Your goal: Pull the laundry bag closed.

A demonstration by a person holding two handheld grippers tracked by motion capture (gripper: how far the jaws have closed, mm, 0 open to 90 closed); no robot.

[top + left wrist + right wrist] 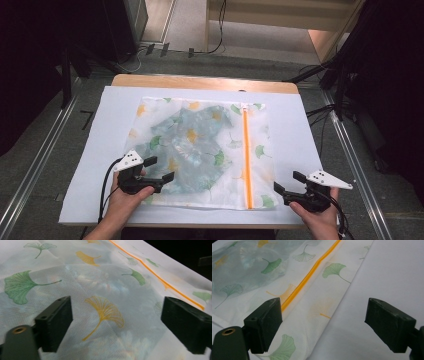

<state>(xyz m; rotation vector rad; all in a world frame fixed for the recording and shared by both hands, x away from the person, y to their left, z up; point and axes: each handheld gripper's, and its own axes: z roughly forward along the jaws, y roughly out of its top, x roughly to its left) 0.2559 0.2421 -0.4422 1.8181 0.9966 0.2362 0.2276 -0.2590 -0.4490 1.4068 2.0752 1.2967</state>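
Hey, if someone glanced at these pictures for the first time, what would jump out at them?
Probably the white mesh bag printed with green and yellow ginkgo leaves, flat in the middle of the table, with bluish fabric showing through it. Next, the bright orange zipper running along its right side. Then the two open grippers at the near edge: the left gripper over the bag's corner, the right gripper just beside it.

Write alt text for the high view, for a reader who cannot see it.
A white mesh laundry bag printed with green and yellow ginkgo leaves, with an orange zipper, lies flat on a white-covered table. A person's open left gripper hovers over its near left corner; the open right gripper sits just off its right edge.
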